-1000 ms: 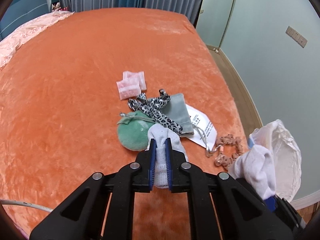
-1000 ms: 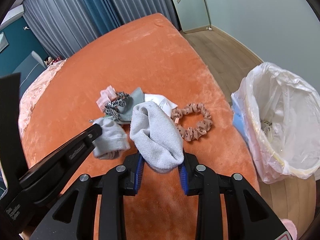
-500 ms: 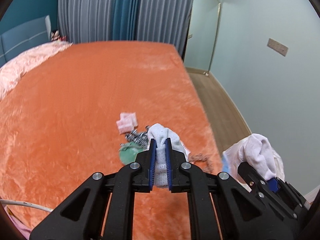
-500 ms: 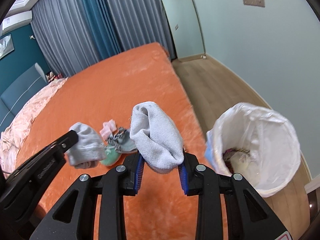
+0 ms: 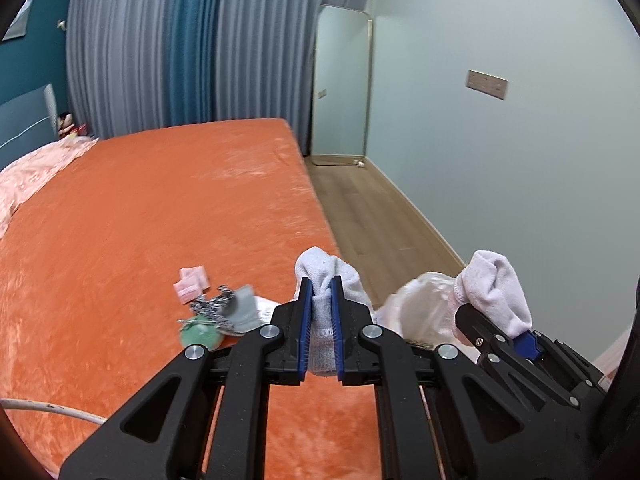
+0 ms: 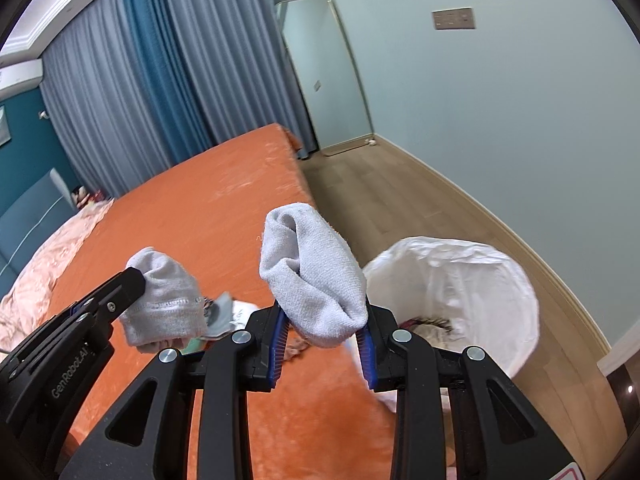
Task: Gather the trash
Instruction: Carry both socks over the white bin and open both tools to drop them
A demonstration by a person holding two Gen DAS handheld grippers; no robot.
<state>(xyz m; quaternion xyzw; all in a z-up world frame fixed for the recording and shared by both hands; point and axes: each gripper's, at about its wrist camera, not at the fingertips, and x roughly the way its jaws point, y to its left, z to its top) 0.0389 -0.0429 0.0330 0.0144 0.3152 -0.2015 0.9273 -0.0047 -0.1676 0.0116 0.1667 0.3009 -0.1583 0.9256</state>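
My left gripper (image 5: 320, 320) is shut on a grey-white sock (image 5: 326, 272), held in the air above the orange bed (image 5: 140, 208). It also shows in the right wrist view (image 6: 164, 300). My right gripper (image 6: 324, 344) is shut on a second grey sock (image 6: 312, 272), held up beside the white-lined trash bin (image 6: 472, 280). That sock shows in the left wrist view (image 5: 496, 288) in front of the bin (image 5: 420, 300). More items lie on the bed: pink packets (image 5: 191, 285), a leopard-print band (image 5: 214, 308), a grey pouch (image 5: 244, 308) and a green pouch (image 5: 200, 336).
The bin stands on the wooden floor (image 6: 400, 200) at the bed's right edge and holds some trash (image 6: 424, 326). A mirror (image 6: 324, 72) leans on the far wall by the curtains (image 6: 160, 80). A pink quilt (image 6: 48, 268) lies at the bed's left.
Both grippers have risen and tilted up with their socks, so the room now shows. The bin has come closer under the right gripper.
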